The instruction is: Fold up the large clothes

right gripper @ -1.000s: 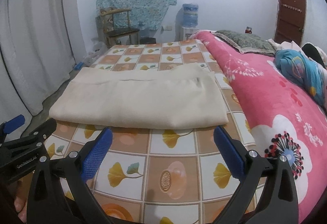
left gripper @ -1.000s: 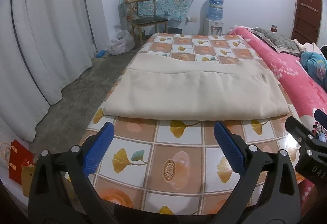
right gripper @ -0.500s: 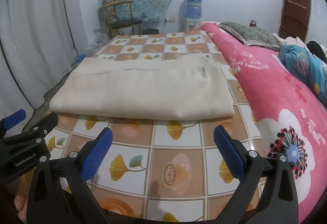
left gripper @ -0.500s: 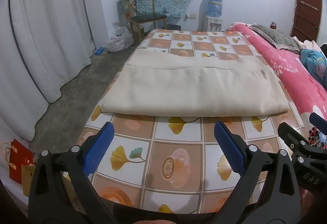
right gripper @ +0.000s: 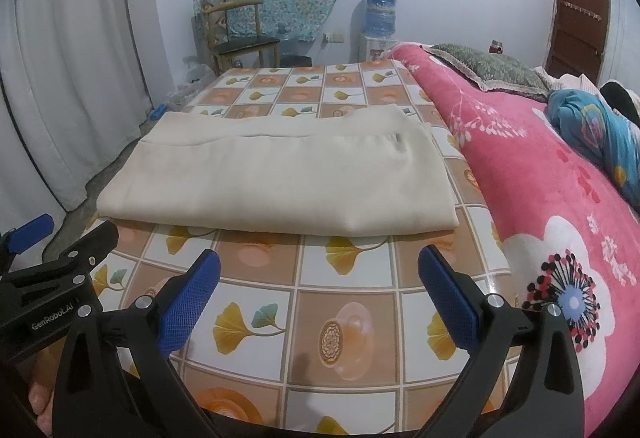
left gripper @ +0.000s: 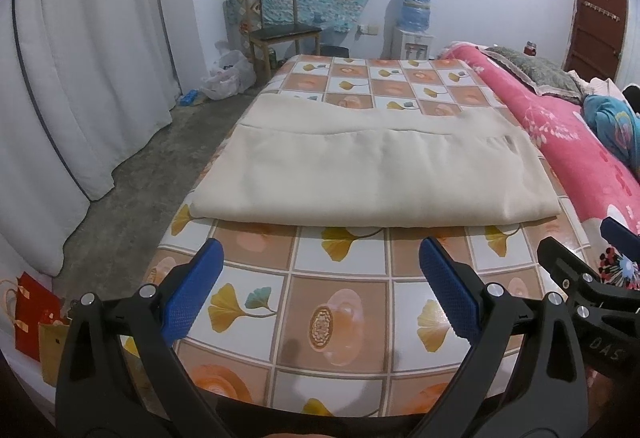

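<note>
Cream cloth [left gripper: 372, 174] is what we're dealing with, and it's lying folded into a wide flat rectangle across the middle of the bed [left gripper: 336, 322], on the tile-print cover with orange squares and ginkgo leaves. In the left wrist view it sits at about 12 o'clock from our left gripper [left gripper: 320, 286], with a strip of bare cover between the near folded edge and the blue pads. A lower layer of the cloth pokes out along the far edge, so the layers don't line up flush back there. Left gripper is spread wide with nothing between the jaws, hovering over the near end of the bed. Same deal for our right gripper [right gripper: 320, 288]: jaws wide apart, empty, cloth [right gripper: 288, 182] ahead at roughly 12 o'clock, apart from the pads. Each gripper peeks into the other's view, the left one at 9 o'clock in the right wrist view. Pink floral blanket [right gripper: 560, 198] runs along the bed at 3 o'clock, just beside the cloth's right end. Way back at 12 o'clock we've got a wooden chair [left gripper: 280, 26] and a water dispenser [left gripper: 414, 26] against the wall, and white curtains [left gripper: 80, 78] at 9 o'clock.
</note>
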Motion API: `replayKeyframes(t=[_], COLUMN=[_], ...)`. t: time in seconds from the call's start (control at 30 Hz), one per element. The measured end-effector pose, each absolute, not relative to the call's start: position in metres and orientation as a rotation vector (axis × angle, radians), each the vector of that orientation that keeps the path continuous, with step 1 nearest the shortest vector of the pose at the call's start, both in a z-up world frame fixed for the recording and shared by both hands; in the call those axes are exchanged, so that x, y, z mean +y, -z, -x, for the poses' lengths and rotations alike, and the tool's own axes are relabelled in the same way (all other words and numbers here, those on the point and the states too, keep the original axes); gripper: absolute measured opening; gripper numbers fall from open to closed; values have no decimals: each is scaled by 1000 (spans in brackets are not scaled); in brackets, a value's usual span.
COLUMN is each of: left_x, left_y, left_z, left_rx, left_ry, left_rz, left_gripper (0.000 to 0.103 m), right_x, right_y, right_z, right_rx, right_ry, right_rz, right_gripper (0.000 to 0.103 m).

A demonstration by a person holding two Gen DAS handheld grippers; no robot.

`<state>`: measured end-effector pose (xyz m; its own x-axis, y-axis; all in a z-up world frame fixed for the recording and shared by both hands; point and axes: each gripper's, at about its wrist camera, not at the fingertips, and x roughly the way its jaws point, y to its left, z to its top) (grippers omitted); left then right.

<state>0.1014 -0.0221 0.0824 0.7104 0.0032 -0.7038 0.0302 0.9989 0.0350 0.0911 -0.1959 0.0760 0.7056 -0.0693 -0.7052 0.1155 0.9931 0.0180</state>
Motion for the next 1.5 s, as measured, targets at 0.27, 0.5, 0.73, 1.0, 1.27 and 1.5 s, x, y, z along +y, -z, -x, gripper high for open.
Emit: replayKeyframes(t=[0.27, 0.5, 0.73, 1.0, 1.27, 1.5], left_x=[-22, -20, -20, -20, -20, -20], left_y=[-82, -81, -81, -81, -81, -81], left_z=[-101, -102, -102, -102, -102, -102], left_rx=[781, 782, 783, 783, 784, 784], left_ry=[12, 13, 13, 13, 14, 13], left_rz=[-44, -43, -42, -42, -41, -41], left_gripper=[95, 95, 95, 95, 95, 95], right_x=[-195, -194, -194, -193, -192, -192], right_y=[-78, -78, -77, -77, -77, -75], right_z=[-92, -92, -92, -92, -92, -92], right_rx=[783, 781, 784, 784, 785, 786], right_ry=[98, 100, 98, 98, 98, 95], right_rz=[-44, -45, -45, -44, -44, -43], right_gripper=[96, 96, 96, 96, 96, 96])
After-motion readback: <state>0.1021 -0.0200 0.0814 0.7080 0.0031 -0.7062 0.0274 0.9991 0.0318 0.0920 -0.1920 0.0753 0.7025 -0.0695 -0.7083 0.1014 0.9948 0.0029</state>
